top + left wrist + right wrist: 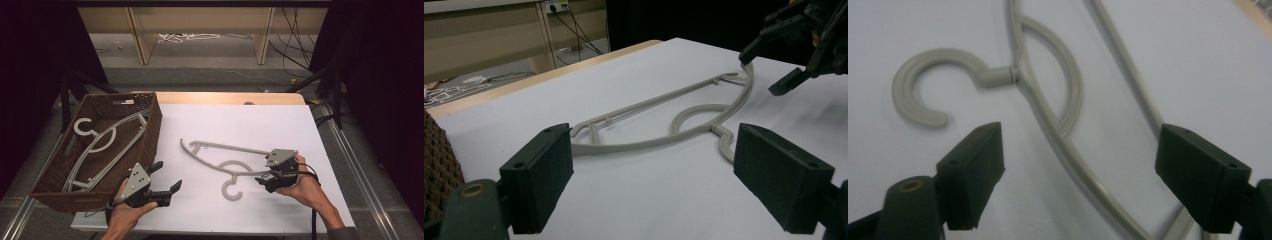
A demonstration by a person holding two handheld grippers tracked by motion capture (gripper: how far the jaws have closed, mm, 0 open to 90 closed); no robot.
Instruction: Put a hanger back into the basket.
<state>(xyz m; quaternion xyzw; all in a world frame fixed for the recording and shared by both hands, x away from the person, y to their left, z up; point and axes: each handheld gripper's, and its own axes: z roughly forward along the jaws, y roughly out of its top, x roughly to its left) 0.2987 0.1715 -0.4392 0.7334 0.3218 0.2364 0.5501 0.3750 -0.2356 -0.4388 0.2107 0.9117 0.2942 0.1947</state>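
The right tongs [267, 176], spread, straddle the right end of the grey plastic hanger [220, 157], lying left-right; left tongs [167, 180] spread, farther off

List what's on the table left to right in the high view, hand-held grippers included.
Wicker basket with hangers inside → left hand-held gripper, jaws open → grey hanger lying flat on the white table → right hand-held gripper, at the hanger's right end, jaws open around it.
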